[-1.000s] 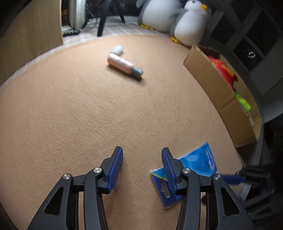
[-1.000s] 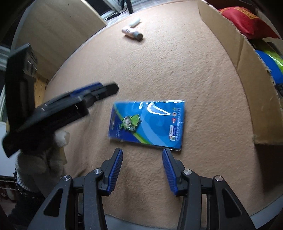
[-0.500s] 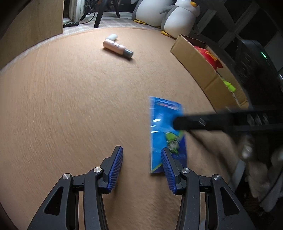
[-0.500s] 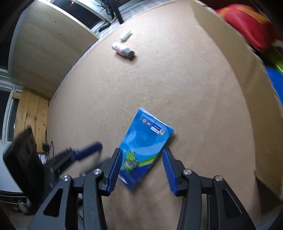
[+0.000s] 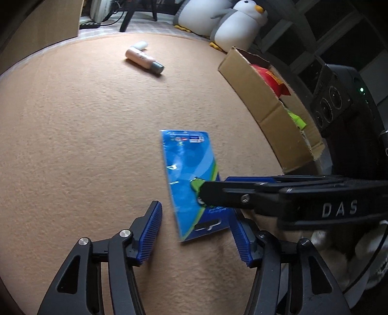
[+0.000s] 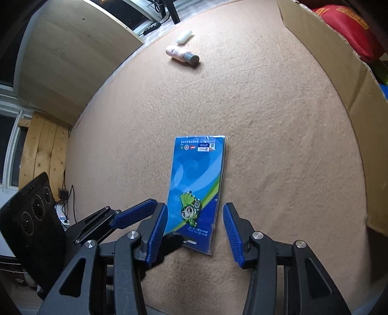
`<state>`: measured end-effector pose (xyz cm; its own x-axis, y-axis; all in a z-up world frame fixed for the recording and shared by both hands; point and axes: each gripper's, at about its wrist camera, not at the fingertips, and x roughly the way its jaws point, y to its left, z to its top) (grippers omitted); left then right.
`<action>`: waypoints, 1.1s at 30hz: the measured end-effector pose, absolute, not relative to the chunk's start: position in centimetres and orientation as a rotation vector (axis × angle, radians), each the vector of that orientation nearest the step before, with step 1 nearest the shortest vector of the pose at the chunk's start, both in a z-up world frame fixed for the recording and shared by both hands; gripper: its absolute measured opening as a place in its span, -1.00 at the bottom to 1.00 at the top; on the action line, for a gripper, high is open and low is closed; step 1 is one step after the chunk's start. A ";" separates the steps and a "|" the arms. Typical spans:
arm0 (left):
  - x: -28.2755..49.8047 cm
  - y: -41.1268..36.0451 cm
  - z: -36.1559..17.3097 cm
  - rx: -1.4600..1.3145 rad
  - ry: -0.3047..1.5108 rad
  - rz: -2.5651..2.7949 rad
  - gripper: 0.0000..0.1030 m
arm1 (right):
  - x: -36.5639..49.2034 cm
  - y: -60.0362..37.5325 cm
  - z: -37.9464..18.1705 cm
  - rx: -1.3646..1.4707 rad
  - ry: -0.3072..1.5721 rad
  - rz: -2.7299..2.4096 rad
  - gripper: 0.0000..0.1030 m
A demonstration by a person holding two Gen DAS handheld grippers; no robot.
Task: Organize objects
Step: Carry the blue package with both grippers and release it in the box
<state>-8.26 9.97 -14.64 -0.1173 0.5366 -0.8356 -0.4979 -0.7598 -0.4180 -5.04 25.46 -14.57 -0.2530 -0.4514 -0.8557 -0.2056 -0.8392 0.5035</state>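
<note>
Swung lengthwise since a second ago: blue packet (image 6: 197,191) flat on tan felt (image 6: 278,145), between right gripper (image 6: 195,232) pads, untouched. Left gripper (image 5: 196,236) opening, empty, straddling packet's near end. Penguin plush (image 5: 240,23) only in left view.

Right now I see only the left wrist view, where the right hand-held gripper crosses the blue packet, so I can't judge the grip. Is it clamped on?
Observer: No. The right wrist view shows the right hand-held gripper open, with the blue packet flat on the carpet between its fingers.
Operator: What is printed under that finger?
Observer: A green cartoon mascot, fully uncovered in that view.
</note>
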 end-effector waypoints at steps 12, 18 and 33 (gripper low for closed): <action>-8.7 10.5 -14.7 -1.465 -0.088 1.955 0.10 | -5.4 23.6 -14.5 1.807 -0.711 -2.266 -0.10; -8.6 10.0 -13.8 -1.444 -0.099 1.982 0.01 | -5.0 23.2 -13.3 1.773 -0.640 -2.317 -0.11; -8.8 13.4 -9.2 -1.321 -0.038 2.033 -0.02 | -5.1 26.3 -8.4 1.656 -0.661 -2.405 -0.11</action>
